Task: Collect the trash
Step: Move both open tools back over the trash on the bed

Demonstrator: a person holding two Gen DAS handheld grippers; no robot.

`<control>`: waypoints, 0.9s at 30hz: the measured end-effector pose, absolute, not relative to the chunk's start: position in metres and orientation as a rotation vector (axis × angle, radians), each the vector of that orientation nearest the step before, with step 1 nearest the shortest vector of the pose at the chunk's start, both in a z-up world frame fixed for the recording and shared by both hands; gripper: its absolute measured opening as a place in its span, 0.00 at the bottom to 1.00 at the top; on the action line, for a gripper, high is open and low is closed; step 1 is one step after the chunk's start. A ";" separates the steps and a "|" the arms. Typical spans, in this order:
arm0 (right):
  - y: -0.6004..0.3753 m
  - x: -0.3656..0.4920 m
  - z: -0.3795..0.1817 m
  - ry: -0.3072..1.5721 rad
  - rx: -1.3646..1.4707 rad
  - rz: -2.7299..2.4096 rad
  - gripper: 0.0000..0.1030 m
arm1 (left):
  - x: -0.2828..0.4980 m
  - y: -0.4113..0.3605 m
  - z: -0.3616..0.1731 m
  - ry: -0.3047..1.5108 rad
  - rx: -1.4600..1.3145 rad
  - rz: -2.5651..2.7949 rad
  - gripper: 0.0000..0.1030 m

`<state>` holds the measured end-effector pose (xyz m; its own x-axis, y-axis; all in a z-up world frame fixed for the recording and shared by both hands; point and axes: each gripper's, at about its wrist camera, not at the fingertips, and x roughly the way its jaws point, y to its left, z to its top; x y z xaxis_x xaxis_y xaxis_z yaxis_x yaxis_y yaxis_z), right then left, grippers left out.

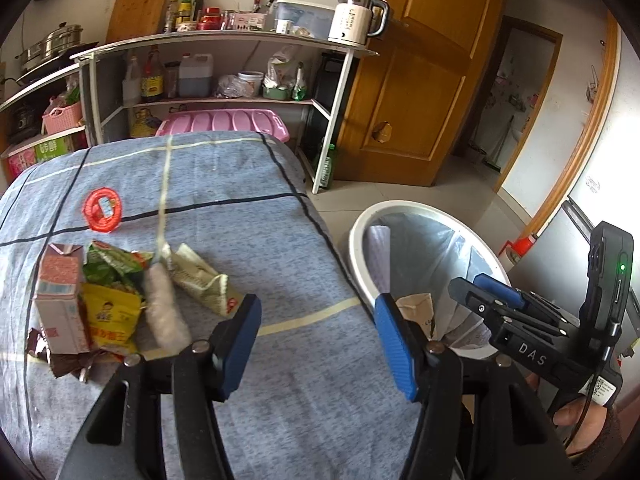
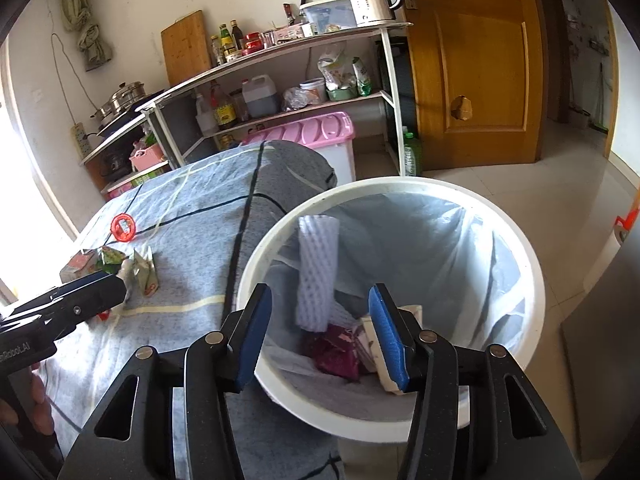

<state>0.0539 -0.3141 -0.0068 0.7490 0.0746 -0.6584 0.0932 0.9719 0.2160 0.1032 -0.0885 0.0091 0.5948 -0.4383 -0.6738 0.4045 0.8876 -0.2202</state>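
Trash lies in a heap on the blue checked cloth (image 1: 280, 240): a pink carton (image 1: 60, 296), a green wrapper (image 1: 112, 264), a yellow packet (image 1: 114, 316), a white foam roll (image 1: 164, 308), a crumpled carton (image 1: 200, 280) and a red lid (image 1: 102, 210). My left gripper (image 1: 318, 344) is open and empty over the cloth's right edge, to the right of the heap. The white bin (image 2: 532, 280) with a clear liner holds a foam net sleeve (image 2: 318, 264) and a purple wrapper (image 2: 336, 352). My right gripper (image 2: 320, 336) hangs open over the bin, nothing between its pads.
A metal shelf (image 1: 224, 38) with bottles and a white kettle (image 1: 352, 20) stands behind the table, a pink storage box (image 1: 224, 122) under it. A wooden door (image 1: 420, 80) is at the right. Tiled floor (image 2: 580, 184) surrounds the bin.
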 end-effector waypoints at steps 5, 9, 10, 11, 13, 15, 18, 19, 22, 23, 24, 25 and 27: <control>-0.286 0.062 0.000 0.716 0.228 0.048 0.52 | 0.096 -0.046 0.015 0.759 -0.074 -0.396 0.62; -0.262 0.071 0.002 0.717 0.212 0.100 0.52 | 0.090 -0.017 0.018 0.723 -0.063 -0.300 0.62; -0.255 0.073 0.002 0.719 0.205 0.113 0.52 | 0.089 -0.011 0.019 0.717 -0.063 -0.283 0.62; -0.248 0.076 0.002 0.723 0.196 0.124 0.52 | 0.089 -0.004 0.019 0.715 -0.071 -0.273 0.63; -0.236 0.081 0.001 0.732 0.178 0.150 0.52 | 0.090 0.010 0.017 0.716 -0.093 -0.252 0.64; -0.221 0.089 0.000 0.744 0.156 0.181 0.52 | 0.092 0.022 0.014 0.722 -0.097 -0.221 0.64; -0.200 0.101 -0.003 0.764 0.130 0.234 0.52 | 0.097 0.035 0.008 0.738 -0.122 -0.206 0.65; -0.194 0.106 -0.004 0.774 0.121 0.251 0.52 | 0.099 0.040 0.006 0.745 -0.135 -0.207 0.65; -0.177 0.119 -0.010 0.803 0.088 0.286 0.52 | 0.106 0.049 0.000 0.756 -0.156 -0.202 0.65; -0.172 0.124 -0.012 0.812 0.076 0.289 0.52 | 0.107 0.052 -0.001 0.759 -0.155 -0.198 0.65; -0.167 0.127 -0.014 0.818 0.064 0.291 0.52 | 0.109 0.053 -0.002 0.759 -0.152 -0.196 0.65; -0.163 0.132 -0.015 0.823 0.053 0.297 0.52 | 0.111 0.053 -0.003 0.760 -0.152 -0.200 0.65; -0.156 0.140 -0.017 0.834 0.039 0.303 0.52 | 0.115 0.053 -0.004 0.765 -0.155 -0.211 0.66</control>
<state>0.1398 -0.1565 -0.0172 0.6319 0.2799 -0.7227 -0.2492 0.9564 0.1525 0.1145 0.0528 -0.0044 0.7016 -0.2451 -0.6691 0.1326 0.9675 -0.2154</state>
